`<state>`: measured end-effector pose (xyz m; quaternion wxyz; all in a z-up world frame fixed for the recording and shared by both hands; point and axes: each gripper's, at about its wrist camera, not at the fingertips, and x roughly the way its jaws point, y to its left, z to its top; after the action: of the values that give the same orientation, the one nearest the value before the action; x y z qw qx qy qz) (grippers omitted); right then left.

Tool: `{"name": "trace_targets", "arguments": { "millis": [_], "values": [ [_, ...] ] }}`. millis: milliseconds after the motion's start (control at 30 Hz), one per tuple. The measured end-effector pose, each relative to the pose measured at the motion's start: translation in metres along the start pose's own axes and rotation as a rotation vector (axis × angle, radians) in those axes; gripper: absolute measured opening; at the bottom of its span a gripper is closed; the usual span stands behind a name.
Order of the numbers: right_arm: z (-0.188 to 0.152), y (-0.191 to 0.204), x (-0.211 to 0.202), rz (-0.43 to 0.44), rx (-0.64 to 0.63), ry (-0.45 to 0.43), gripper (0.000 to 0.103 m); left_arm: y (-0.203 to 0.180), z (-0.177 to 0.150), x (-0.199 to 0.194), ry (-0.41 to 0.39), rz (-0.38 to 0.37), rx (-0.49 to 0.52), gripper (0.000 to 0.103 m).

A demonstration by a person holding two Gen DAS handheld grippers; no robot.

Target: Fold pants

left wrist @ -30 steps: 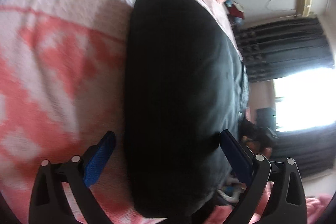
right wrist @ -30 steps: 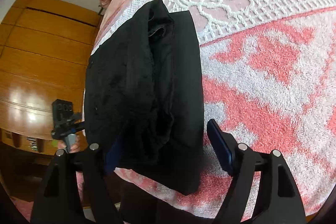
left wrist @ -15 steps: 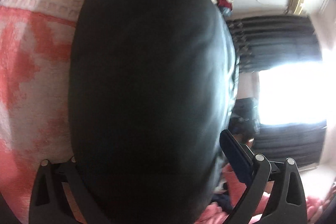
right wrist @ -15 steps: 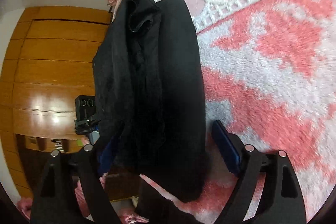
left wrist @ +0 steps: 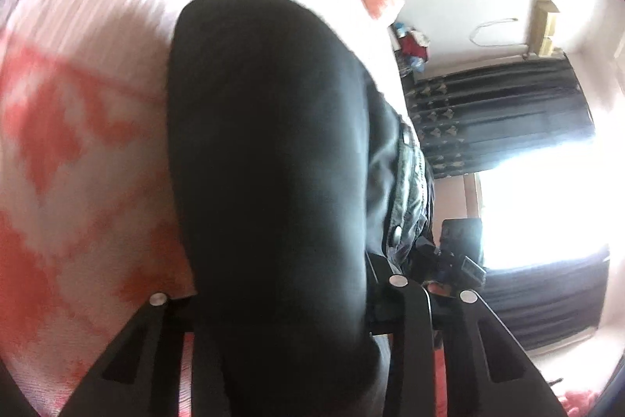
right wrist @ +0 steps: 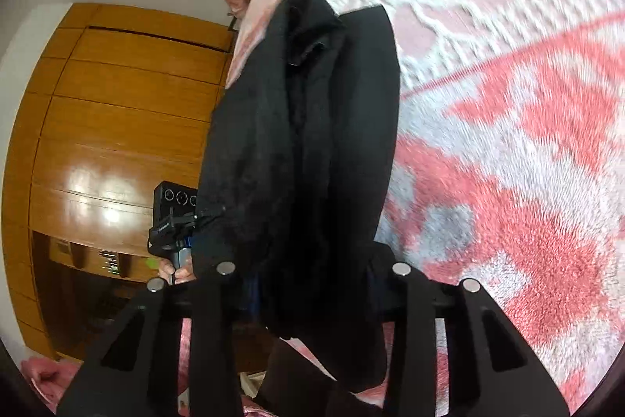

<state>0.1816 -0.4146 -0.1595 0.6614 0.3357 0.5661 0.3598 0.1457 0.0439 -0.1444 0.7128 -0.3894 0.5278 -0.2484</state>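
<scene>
Black fabric fills the gap of both tongs. The left tongs (left wrist: 281,299) are drawn in on a thick bundle of the pants (left wrist: 273,163), the pads buried in cloth. The right tongs (right wrist: 312,272) are likewise pinched on the near edge of the pants (right wrist: 308,143), with only a sliver of blue pad showing. From there the pants run away across the bed (right wrist: 508,143), a narrow stack already doubled lengthwise, lying on the pink and white blanket (left wrist: 78,143) near its edge. I judge the step to be the cross fold: both near corners gripped, ready to carry over. Next calls for lifting both ends level and laying them onto the far end without the layers slipping apart.
</scene>
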Motion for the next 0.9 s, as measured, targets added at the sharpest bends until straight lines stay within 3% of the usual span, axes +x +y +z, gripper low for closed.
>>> {"name": "trace_targets", "arguments": {
  "millis": [133, 300, 433, 600, 700, 800, 833, 900],
  "values": [
    [0.019, 0.025, -0.017, -0.042, -0.072, -0.033, 0.036, -0.028, 0.020, 0.001, -0.050, -0.008, 0.078, 0.036],
    [0.069, 0.046, -0.029, -0.081, -0.139, -0.082, 0.036, -0.050, 0.069, 0.018, -0.110, 0.015, 0.138, 0.036],
    [0.113, 0.041, -0.022, -0.114, -0.138, -0.099, 0.036, -0.051, 0.096, 0.042, -0.128, 0.075, 0.166, 0.036],
    [0.152, 0.011, 0.004, -0.150, -0.089, -0.093, 0.037, -0.025, 0.116, 0.066, -0.097, 0.142, 0.098, 0.037],
    [0.163, -0.020, 0.022, -0.185, -0.032, -0.066, 0.038, -0.016, 0.116, 0.070, -0.094, 0.121, 0.088, 0.041],
    [0.162, -0.038, 0.023, -0.160, 0.005, -0.067, 0.045, 0.002, 0.106, 0.068, -0.081, 0.125, 0.069, 0.056],
    [0.161, -0.042, 0.021, -0.150, 0.021, -0.069, 0.051, 0.004, 0.112, 0.074, -0.074, 0.148, 0.064, 0.065],
    [0.157, -0.047, 0.019, -0.163, 0.026, -0.071, 0.065, 0.011, 0.118, 0.075, -0.060, 0.168, 0.051, 0.071]
  ]
}}
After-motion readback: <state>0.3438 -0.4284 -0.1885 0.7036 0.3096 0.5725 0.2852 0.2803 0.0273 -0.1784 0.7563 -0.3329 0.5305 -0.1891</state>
